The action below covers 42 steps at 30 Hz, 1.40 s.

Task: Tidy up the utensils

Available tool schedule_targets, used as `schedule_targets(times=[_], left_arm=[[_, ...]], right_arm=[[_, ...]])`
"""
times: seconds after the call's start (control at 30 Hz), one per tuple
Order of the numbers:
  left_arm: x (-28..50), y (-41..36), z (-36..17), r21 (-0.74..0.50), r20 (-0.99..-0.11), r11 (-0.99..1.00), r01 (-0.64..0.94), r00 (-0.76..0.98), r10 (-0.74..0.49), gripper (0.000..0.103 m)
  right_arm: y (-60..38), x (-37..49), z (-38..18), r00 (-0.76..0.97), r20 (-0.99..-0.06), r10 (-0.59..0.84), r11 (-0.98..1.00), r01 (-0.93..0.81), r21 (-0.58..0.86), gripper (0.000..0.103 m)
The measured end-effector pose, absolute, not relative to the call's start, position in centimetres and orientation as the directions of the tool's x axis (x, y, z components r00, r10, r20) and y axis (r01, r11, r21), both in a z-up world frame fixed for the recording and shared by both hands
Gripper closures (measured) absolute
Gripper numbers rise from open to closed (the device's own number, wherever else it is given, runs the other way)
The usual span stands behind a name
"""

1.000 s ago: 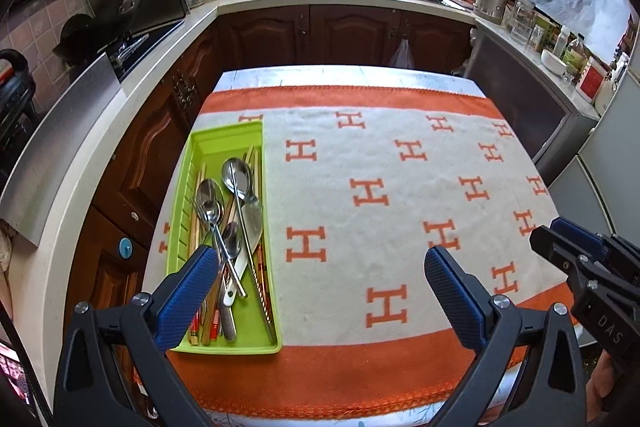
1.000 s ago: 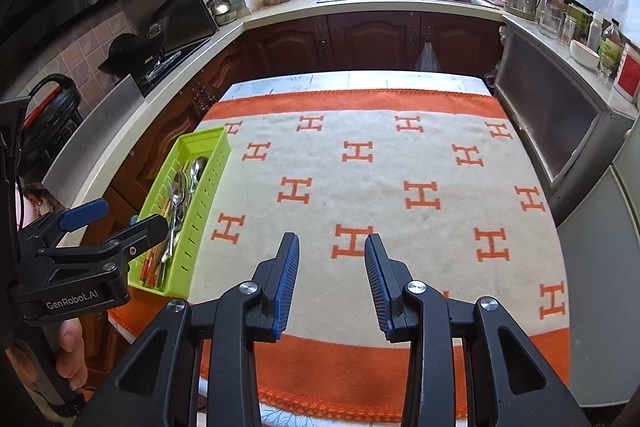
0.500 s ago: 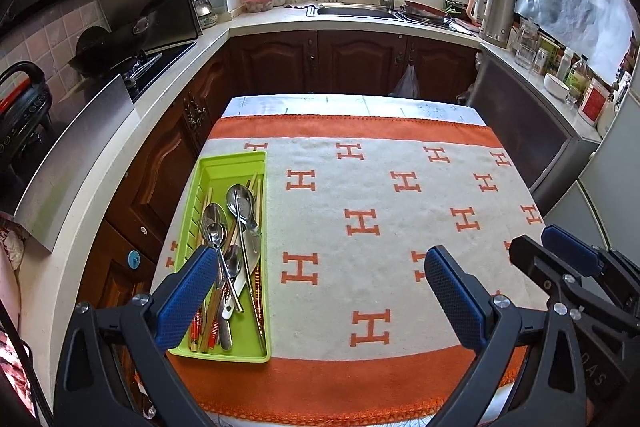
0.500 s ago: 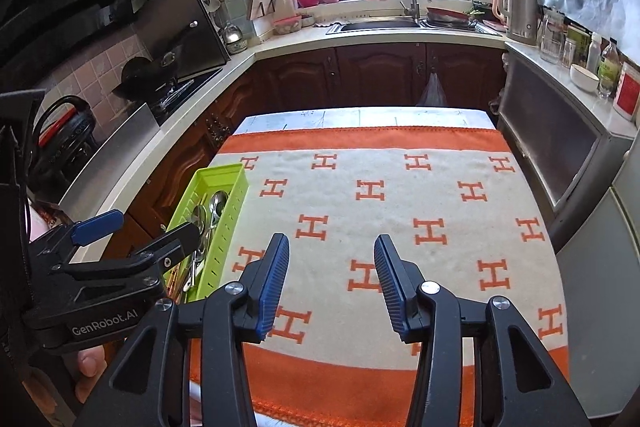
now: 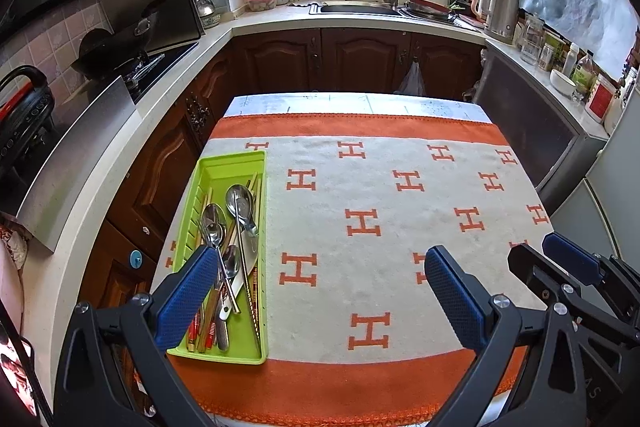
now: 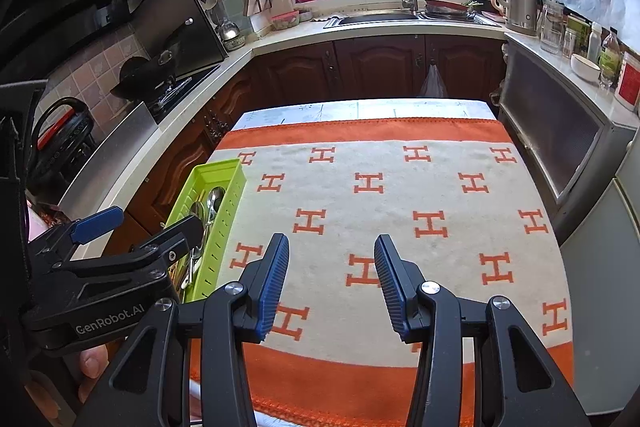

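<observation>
I have pulled both grippers back: left gripper (image 5: 316, 291) wide open, right gripper (image 6: 331, 281) open, both empty. Metal spoons (image 5: 239, 205) fill the lime-green plastic tray (image 5: 224, 163) at ten o'clock; sorting looks finished.

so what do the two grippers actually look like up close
Both are black plastic, triangular-framed arms with silver screws and ribbed blue pads. The left gripper carries white "GenRobot.AI" lettering on its body, seen from the right wrist view. The right gripper looks the same build. No cables or sleeves are visible.
</observation>
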<state>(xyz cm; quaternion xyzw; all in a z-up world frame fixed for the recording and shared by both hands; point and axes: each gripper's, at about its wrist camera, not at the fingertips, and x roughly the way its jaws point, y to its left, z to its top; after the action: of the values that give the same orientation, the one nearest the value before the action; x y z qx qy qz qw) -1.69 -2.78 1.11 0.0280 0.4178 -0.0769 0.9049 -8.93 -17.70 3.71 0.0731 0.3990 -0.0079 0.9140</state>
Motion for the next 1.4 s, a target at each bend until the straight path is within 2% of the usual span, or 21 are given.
schedule_targets(times=[1.4], left_arm=[[-1.65, -3.24, 0.23, -0.004, -0.773, 0.987, 0.163, 0.626, -0.107, 0.001]], right_arm=[[-18.28, -8.67, 3.67, 0.676, -0.735, 0.051, 0.988, 0.074, 0.136, 0.058]])
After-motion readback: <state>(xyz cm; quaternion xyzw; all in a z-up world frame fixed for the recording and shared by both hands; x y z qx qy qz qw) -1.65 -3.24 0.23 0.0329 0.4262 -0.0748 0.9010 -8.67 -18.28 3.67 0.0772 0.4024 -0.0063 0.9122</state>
